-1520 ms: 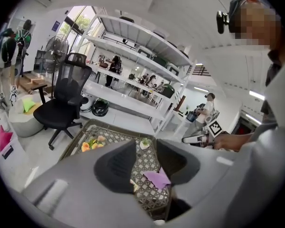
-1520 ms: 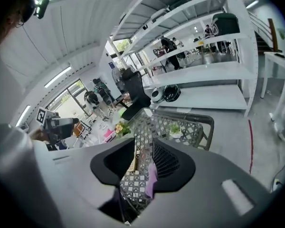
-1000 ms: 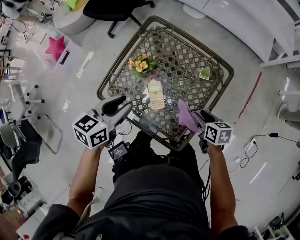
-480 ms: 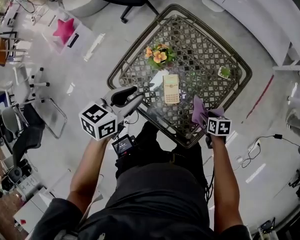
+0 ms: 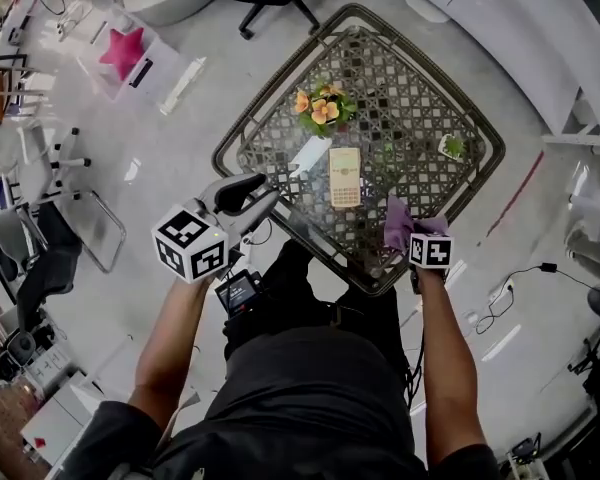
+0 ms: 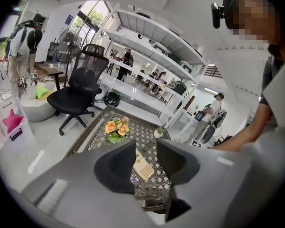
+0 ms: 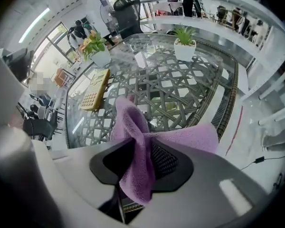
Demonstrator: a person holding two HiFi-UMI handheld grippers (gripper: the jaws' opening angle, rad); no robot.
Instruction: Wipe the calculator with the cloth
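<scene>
Approach step of wiping: purple cloth (image 5: 396,224) pinched in right gripper (image 7: 141,147), with jaws just closing on it, above near edge of glass table (image 5: 420,108), apart from cream calculator (image 5: 344,177) lying mid-table; left gripper (image 6: 145,148) spread open, empty; next, likely pressing cloth onto keys.

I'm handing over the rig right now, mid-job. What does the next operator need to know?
Left gripper: open, empty, hovering by the table's near-left edge.
Right gripper: shut on the purple cloth; its jaws have just been closing on it, at the table's near-right edge.
Calculator: lying flat mid-table, apart from the cloth.
Done: cloth in grip.
Left: bring the cloth onto the calculator and wipe it.
</scene>
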